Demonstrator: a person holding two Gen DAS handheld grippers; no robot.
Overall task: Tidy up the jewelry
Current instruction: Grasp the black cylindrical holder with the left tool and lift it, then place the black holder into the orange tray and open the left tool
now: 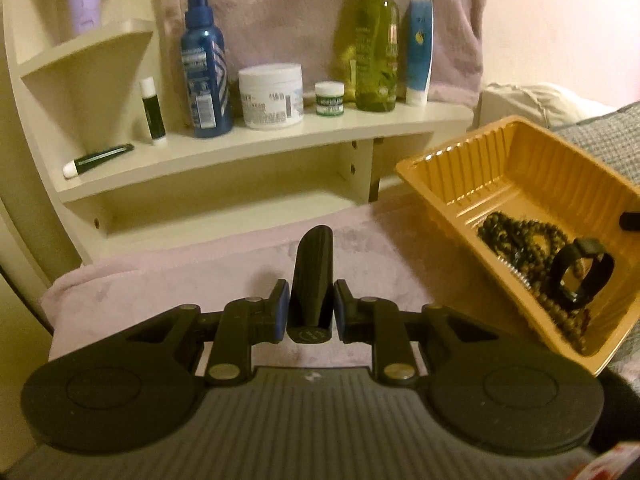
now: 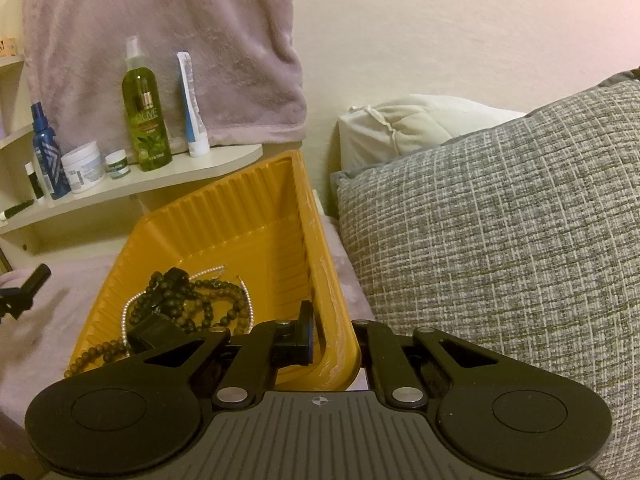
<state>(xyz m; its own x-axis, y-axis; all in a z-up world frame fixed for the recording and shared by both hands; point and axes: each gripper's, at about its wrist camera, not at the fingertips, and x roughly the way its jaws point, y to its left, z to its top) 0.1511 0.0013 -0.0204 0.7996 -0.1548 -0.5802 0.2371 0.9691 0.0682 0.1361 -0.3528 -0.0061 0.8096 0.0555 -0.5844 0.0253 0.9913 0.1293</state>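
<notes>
My left gripper (image 1: 311,312) is shut on a black ribbed case (image 1: 314,276) that stands upright between its pads above the pink blanket (image 1: 168,280). My right gripper (image 2: 334,344) is shut on the near wall of a yellow plastic tray (image 2: 320,264) and holds it tilted. The tray also shows at the right of the left wrist view (image 1: 520,168). Inside it lie dark bead necklaces (image 2: 200,304), a thin pearl-like chain (image 2: 130,312) and a black watch band (image 1: 582,276). The left gripper's case tip shows at the left edge of the right wrist view (image 2: 36,276).
A cream shelf (image 1: 280,136) behind holds a blue bottle (image 1: 206,64), a white jar (image 1: 271,96), a small jar (image 1: 329,98), a green olive bottle (image 1: 376,48), a tube (image 1: 419,52) and lip balm sticks. A grey woven cushion (image 2: 500,220) fills the right.
</notes>
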